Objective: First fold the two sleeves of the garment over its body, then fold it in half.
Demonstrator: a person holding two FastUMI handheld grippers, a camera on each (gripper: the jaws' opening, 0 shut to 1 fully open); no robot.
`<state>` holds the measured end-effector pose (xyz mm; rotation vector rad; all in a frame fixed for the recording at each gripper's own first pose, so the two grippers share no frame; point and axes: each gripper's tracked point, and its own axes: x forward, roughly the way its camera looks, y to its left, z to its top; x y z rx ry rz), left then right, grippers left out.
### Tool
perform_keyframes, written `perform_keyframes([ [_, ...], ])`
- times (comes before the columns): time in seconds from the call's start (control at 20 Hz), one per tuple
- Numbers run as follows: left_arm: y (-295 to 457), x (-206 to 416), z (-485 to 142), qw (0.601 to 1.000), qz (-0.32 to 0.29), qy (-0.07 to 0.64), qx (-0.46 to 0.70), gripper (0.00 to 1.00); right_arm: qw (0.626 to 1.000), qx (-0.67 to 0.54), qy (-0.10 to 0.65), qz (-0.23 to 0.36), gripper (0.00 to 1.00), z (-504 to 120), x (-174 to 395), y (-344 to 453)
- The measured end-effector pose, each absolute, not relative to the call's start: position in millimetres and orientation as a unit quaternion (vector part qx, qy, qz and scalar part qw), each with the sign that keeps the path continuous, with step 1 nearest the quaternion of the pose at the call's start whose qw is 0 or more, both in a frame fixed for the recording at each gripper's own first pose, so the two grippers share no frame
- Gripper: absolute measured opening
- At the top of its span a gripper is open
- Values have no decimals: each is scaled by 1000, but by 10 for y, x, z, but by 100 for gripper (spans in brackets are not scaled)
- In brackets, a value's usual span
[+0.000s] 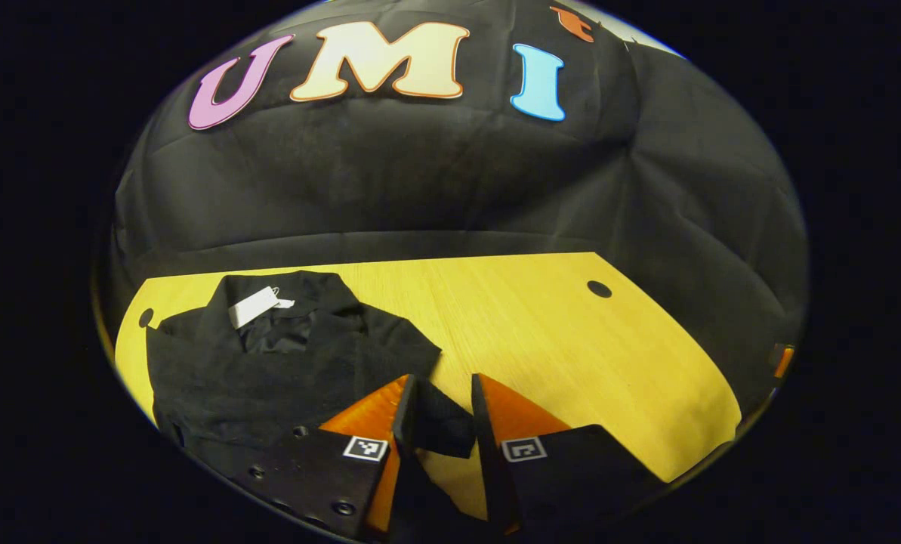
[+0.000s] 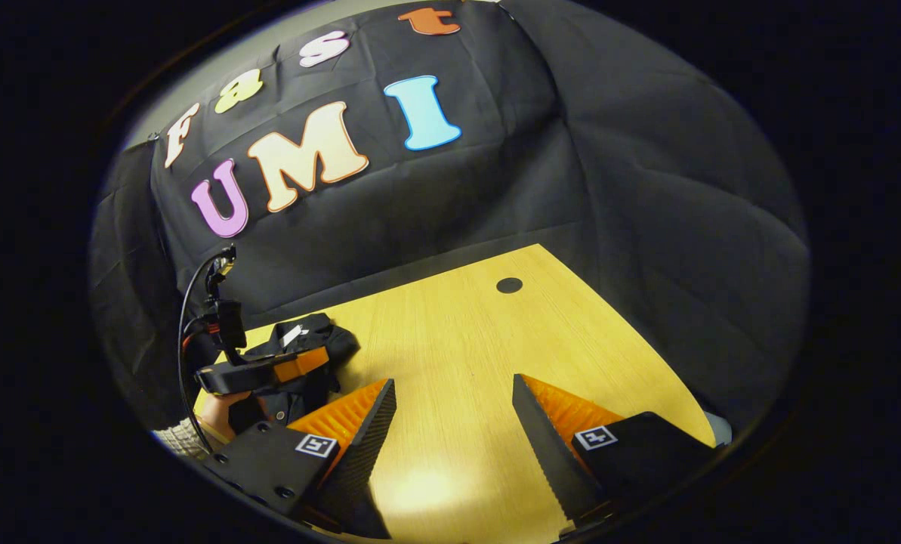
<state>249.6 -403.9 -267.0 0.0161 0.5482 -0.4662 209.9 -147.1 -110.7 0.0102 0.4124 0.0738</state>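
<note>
Left gripper view is giving me the black garment (image 1: 284,363) lying on the left part of the yellow table (image 1: 571,347), its collar and white tag (image 1: 254,306) facing the far edge. My left gripper (image 1: 444,412) is hanging with its fingers part-spread around a dark flap of cloth, not squeezing it. From the right gripper view I am seeing my right gripper (image 2: 454,419) hovering wide apart over bare wood, beside the garment (image 2: 307,355).

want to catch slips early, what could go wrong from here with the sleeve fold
1. The left tongs have only a small tip of the black garment between the fingers, which stand apart, so the sleeve may slip out.
2. The right tongs are open over bare table, away from the garment, so nothing pins it against dragging.
</note>
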Motion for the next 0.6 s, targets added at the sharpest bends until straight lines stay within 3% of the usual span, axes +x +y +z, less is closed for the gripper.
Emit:
perform_keyframes([
  [0.05, -4056, 2487, -2623, 936, -231, 264, 4, 52, 977, 3, 207, 40, 98, -1131, 2087, -1431],
  [0.1, -4065, 2483, -2595, 937, -233, 260, 1, 59, 977, 2, 210, 44, 98, -1147, 2079, -1397],
  [0.25, -3977, 2470, -2478, 943, -222, 247, 9, 98, 975, -4, 216, 53, 98, -1216, 2052, -1292],
  [0.3, -3937, 2466, -2459, 945, -219, 242, 9, 95, 974, -5, 219, 56, 93, -1240, 2044, -1254],
  [0.35, -3884, 2451, -2414, 946, -217, 239, 7, 94, 974, -7, 220, 59, 98, -1261, 2032, -1218],
  [0.5, -3632, 2422, -2252, 953, -201, 225, 0, 95, 972, -15, 226, 65, 98, -1333, 2007, -1107],
  [0.55, -3507, 2418, -2195, 956, -193, 222, 0, 95, 971, -19, 227, 65, 93, -1365, 1988, -1071],
  [0.6, -3381, 2404, -2155, 958, -184, 219, 2, 95, 970, -22, 231, 69, 98, -1391, 1964, -1006],
])
